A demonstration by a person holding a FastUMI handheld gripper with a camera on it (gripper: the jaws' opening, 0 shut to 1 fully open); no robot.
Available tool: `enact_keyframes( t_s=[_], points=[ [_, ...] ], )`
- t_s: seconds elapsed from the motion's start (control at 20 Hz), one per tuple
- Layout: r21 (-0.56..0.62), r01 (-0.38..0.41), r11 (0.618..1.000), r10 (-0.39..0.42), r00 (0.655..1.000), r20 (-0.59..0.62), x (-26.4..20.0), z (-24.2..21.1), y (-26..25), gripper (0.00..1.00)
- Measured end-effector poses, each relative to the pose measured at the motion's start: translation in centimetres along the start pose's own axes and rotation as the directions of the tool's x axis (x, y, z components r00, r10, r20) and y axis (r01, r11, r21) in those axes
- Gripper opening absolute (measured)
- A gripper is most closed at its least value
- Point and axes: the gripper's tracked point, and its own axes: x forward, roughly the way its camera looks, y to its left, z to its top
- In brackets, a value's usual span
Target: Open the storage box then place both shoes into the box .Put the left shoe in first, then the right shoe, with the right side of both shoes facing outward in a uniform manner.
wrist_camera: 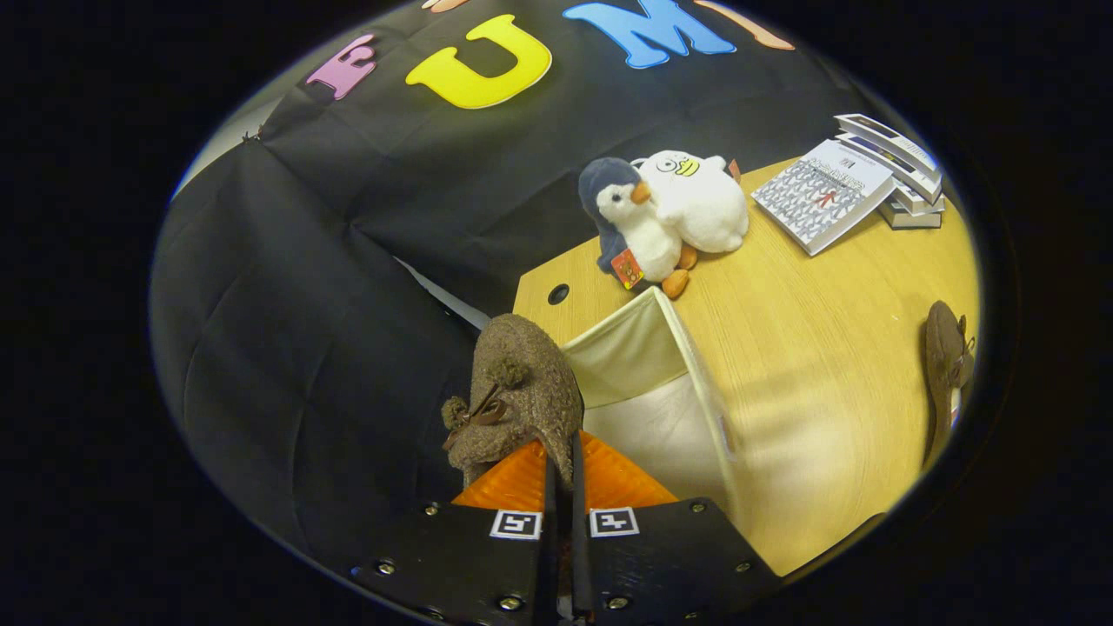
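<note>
A brown fuzzy shoe (520,391) with pom-poms and a small bow hangs from my gripper (563,482), whose fingers are shut on its rim. The shoe hovers over the left side of the open cream fabric storage box (696,409), which stands on the wooden table just ahead of the fingers. The box's inside shows pale and I see nothing in it. A second brown shoe (946,365) lies on the table far to the right of the box.
Beyond the box sit a plush penguin (630,230) and a white plush duck (700,200). Further right lie a book (822,196) and a stack of books (904,174). A cable hole (558,294) marks the wooden table (826,374) near its left edge.
</note>
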Motion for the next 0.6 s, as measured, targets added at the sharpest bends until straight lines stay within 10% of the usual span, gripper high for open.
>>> enact_keyframes(
  t_s=[0.6],
  points=[
    [0.022, -0.012, 1.0, 0.013, 0.998, -0.053, 2.9, -4.0, 0.3, 0.09]
  ],
)
